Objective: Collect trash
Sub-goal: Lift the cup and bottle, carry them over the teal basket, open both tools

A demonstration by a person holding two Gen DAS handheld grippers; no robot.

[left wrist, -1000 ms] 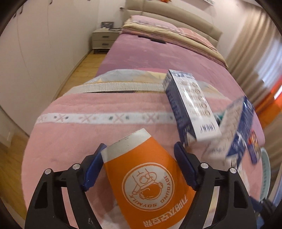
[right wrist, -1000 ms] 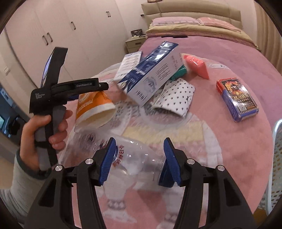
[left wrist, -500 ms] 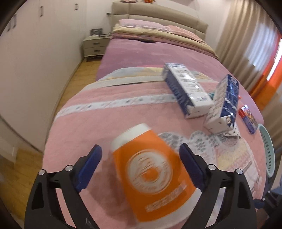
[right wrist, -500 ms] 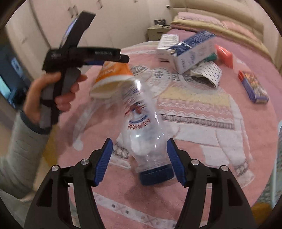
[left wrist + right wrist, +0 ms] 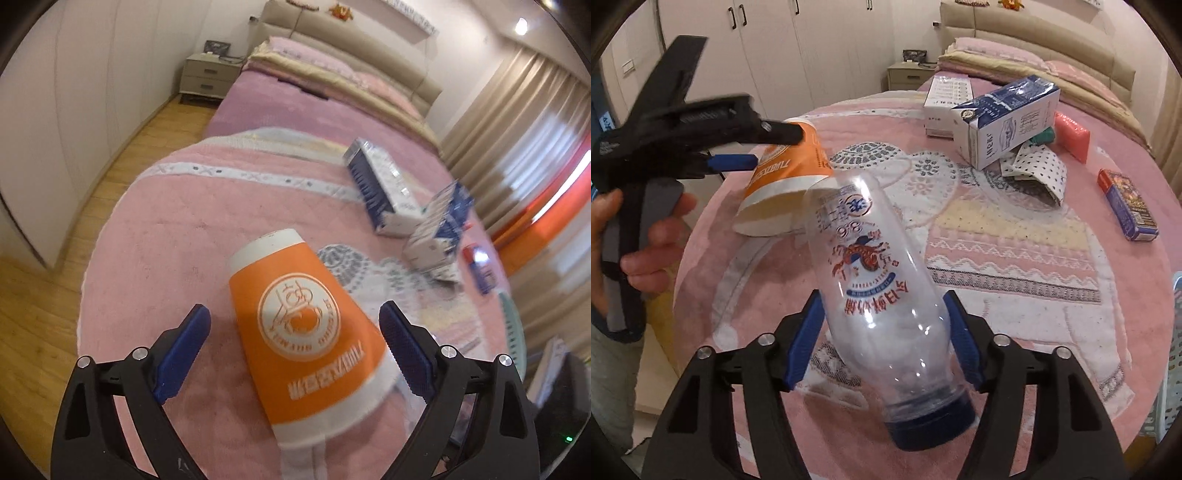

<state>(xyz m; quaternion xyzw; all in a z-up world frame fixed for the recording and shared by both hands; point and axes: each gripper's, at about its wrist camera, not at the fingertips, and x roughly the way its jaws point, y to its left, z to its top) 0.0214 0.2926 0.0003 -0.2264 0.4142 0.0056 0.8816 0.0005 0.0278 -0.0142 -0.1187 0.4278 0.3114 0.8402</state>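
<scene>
An orange and white paper cup (image 5: 306,332) hangs mouth-down between the fingers of my left gripper (image 5: 293,310), which is open. The left pad stands clear of the cup; the right pad is close to its rim. In the right wrist view this cup (image 5: 783,173) sits under the left gripper (image 5: 775,147), held by a person's hand (image 5: 646,236). My right gripper (image 5: 883,299) has its jaws closing on a clear plastic bottle (image 5: 879,280). Both pads touch its sides. Its blue cap (image 5: 931,424) points toward the camera. Bottle and cup nearly touch above the pink blanket (image 5: 1015,266).
On the bed lie a blue and white milk carton (image 5: 1004,118), a white box (image 5: 947,99), a dotted pouch (image 5: 1038,170), a red pack (image 5: 1071,133) and a small card box (image 5: 1126,206). A plastic basket (image 5: 1176,350) stands at the right edge. Wooden floor (image 5: 44,314) runs left of the bed.
The left jaws have spread wide off the cup, which now hangs loosely between them. The right gripper has raised the bottle off the blanket and turned it, cap toward the camera.
</scene>
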